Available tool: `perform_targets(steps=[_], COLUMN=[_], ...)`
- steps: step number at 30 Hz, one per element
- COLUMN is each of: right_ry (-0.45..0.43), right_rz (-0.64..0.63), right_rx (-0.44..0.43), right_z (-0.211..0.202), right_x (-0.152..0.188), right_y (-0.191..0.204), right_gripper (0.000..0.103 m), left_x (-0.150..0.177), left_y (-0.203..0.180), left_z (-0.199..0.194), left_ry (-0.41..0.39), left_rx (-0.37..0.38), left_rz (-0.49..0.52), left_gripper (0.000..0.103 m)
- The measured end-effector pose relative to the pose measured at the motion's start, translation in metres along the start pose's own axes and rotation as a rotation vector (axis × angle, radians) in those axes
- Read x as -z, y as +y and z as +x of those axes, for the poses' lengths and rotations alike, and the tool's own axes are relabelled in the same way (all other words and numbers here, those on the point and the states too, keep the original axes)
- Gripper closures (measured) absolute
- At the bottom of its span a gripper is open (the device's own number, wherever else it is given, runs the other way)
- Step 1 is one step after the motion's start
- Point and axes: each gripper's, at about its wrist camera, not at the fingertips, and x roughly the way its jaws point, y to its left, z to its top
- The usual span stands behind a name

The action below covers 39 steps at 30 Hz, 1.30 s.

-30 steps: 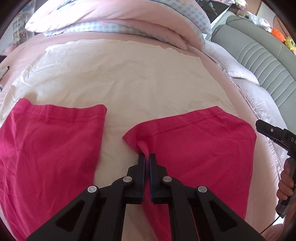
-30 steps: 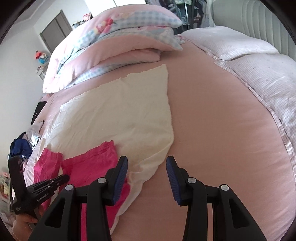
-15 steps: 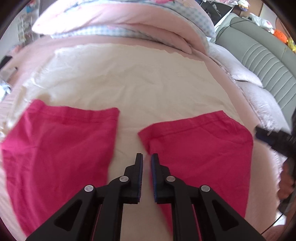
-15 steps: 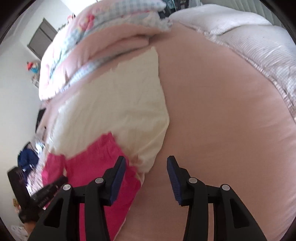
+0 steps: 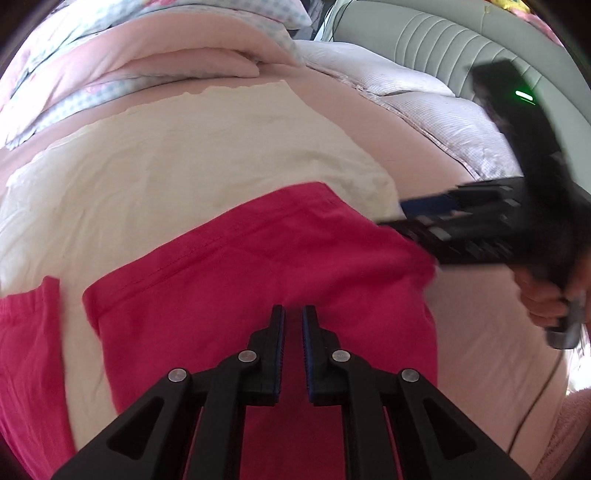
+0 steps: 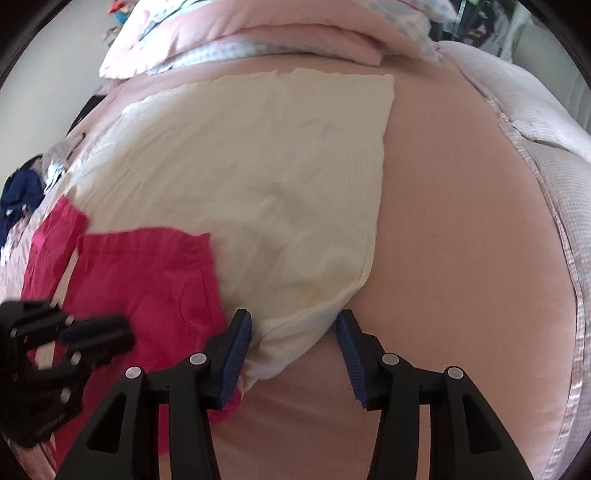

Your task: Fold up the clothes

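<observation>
A magenta garment lies flat on a cream cloth (image 5: 184,147) on the pink bed, one leg (image 5: 258,277) in front of me and the other (image 5: 26,350) at the left edge. My left gripper (image 5: 293,321) hovers over the nearer leg, jaws almost together with nothing between them. My right gripper (image 6: 293,325) points down at the cream cloth's (image 6: 258,166) near corner; its jaws are opening, the corner lies between them, and neither pad presses on it. The magenta garment (image 6: 147,277) lies to its left. Each gripper shows in the other's view: right (image 5: 402,214), left (image 6: 110,332).
Folded pink and checked bedding (image 5: 166,55) is stacked at the back. A pale checked quilt (image 5: 443,118) and a grey padded headboard (image 5: 443,33) run along the right. A person's hand (image 5: 543,299) grips the right tool. Dark clothes (image 6: 18,188) lie off the bed's left side.
My left gripper let go of the magenta hem, which now lies flat, and moved right over that leg. My right gripper dropped onto the cream cloth's corner and its jaws widened.
</observation>
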Motion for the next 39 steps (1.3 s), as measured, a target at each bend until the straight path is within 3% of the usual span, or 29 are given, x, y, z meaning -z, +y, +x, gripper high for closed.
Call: perform_targets(steps=[6,8,12,14,18,21,23,27,29,36,39], right_ry=[0.101,0.051,-0.086,-0.131,-0.078,-0.048,-0.038,-0.030,-0.010,0.112,0.135], right_rz=[-0.188,-0.122,0.051,0.116,0.040,0.055,0.009,-0.098,-0.120,-0.214,-0.220], right_rx=[-0.020,-0.011,-0.030,-0.026,-0.048,-0.249,-0.223,-0.037,-0.004,-0.114,-0.103], right_z=[-0.018,-0.025,-0.029,-0.021,0.000,-0.005,-0.003,0.000,0.000,-0.029,-0.039], right_x=[0.036,0.029,0.008,0.000,-0.002,-0.009,-0.010,-0.001,0.005,0.034,0.037], right_y=[-0.010,-0.019,-0.033,-0.035,-0.027,-0.032,-0.029,-0.011,-0.004,-0.019,-0.024], right_gripper=[0.056,0.057,0.056,0.057,0.053,0.053,0.053,0.058,0.058,0.057,0.057], left_x=[-0.006,-0.007,-0.013,-0.016,-0.017,-0.013,-0.011,-0.007,-0.011,-0.017,-0.019], left_y=[0.009,0.009,-0.007,-0.016,-0.019,-0.010,-0.010,-0.022,-0.024,-0.018,-0.024], left_z=[-0.001,-0.005,-0.009,-0.002,0.012,0.015,0.015,0.011,0.015,0.016,0.008], left_ry=[0.007,-0.002,-0.041,-0.018,0.009,-0.001,-0.002,-0.011,-0.007,0.011,0.004], left_rx=[-0.024,-0.004,0.092,0.136,0.116,0.136,0.141,0.082,0.062,0.075,0.109], left_rz=[-0.055,-0.070,0.002,0.032,0.044,-0.010,-0.030,0.020,0.030,0.019,0.034], left_gripper=[0.095,0.095,0.095,0.095,0.095,0.094,0.094,0.094,0.094,0.093,0.093])
